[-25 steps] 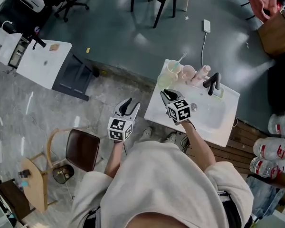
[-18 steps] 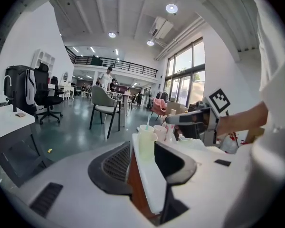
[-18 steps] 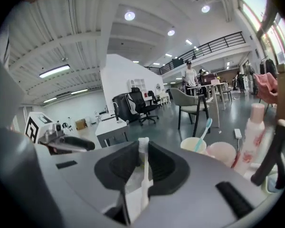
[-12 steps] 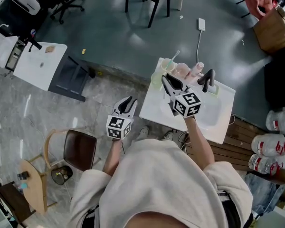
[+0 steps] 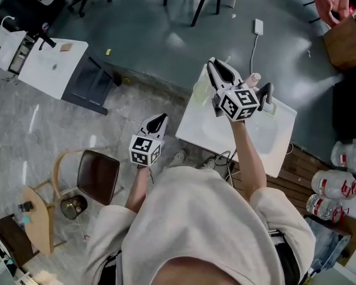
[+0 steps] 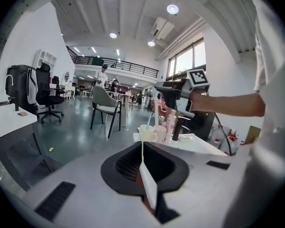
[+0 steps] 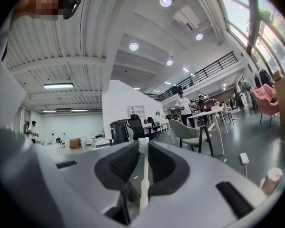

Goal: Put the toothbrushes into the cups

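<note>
Open office hall, swivel chair (image 6: 46, 95), mezzanine (image 6: 118, 64)

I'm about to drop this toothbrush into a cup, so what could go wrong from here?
1. The right claw pinches only the thin toothbrush, so it may swivel or slip on the way down.
2. The cups stand crowded together with a bottle and the tap near the corner of the sink; the bulky claw could knock one over.

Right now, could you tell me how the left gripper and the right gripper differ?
The right gripper clamps a white toothbrush; the left gripper is shut on nothing. The right gripper is above the sink; the left gripper is beside it, over the floor. Both carry marker cubes.
</note>
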